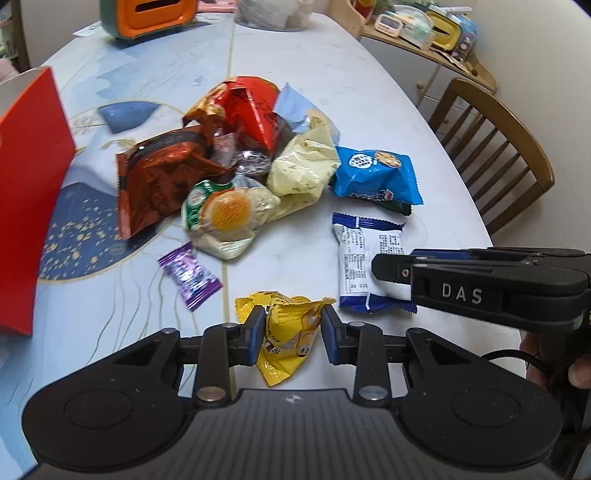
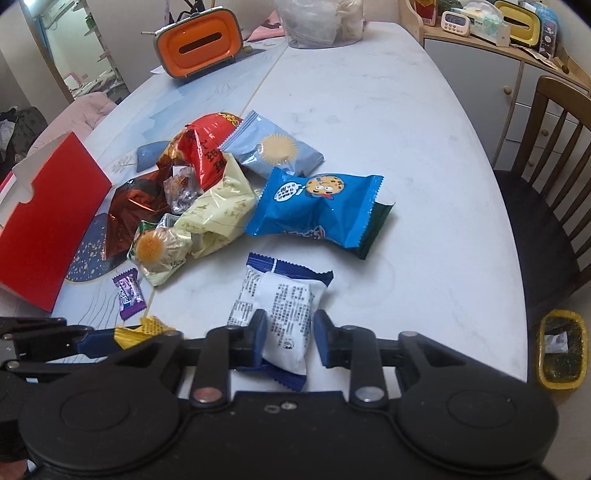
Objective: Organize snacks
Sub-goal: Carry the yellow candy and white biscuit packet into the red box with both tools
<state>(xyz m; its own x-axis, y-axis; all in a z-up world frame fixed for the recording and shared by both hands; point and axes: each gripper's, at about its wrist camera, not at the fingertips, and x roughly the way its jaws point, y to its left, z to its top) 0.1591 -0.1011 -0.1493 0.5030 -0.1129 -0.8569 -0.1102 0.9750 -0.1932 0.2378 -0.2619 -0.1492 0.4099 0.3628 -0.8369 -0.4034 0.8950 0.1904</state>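
Nearest of all, the left claw [image 1: 293,338] sits low over the surface [image 1: 369,110] with a yellow packet [image 1: 288,332] between its blue pads [image 1: 256,334]; both pads press the crinkled wrapper, so it is grasping the packet, which lies on the surface. Just to its right the right claw [image 2: 290,341] straddles a white packet [image 2: 284,314] with blue ends, but a gap shows on the right side between pad and wrapper, so its fingers stand released around the packet, which lies flat on the surface. From the left camera that right claw reaches in sideways from the right edge, its tips lying across the white packet [image 1: 365,266], with a bit of the person's hand [image 1: 576,369] behind it. A purple candy [image 1: 190,275] lies alone to the left of the yellow packet. Farther off is the heap: a brown foil pack [image 1: 155,184], a red pack [image 1: 251,107], a cream bag [image 1: 303,166], a clear pack with an orange disc [image 1: 225,214], and a blue cookie pack [image 1: 373,173] lying on a dark green one. A red box [image 2: 55,221] stands open at the left edge of the surface; I cannot see what is in it. At the far end are an orange tissue holder [image 2: 199,42] and a clear tub [image 2: 317,22]. A wooden chair [image 2: 554,155] stands to the right, with a yellow bin [image 2: 563,349] holding scraps on the floor.
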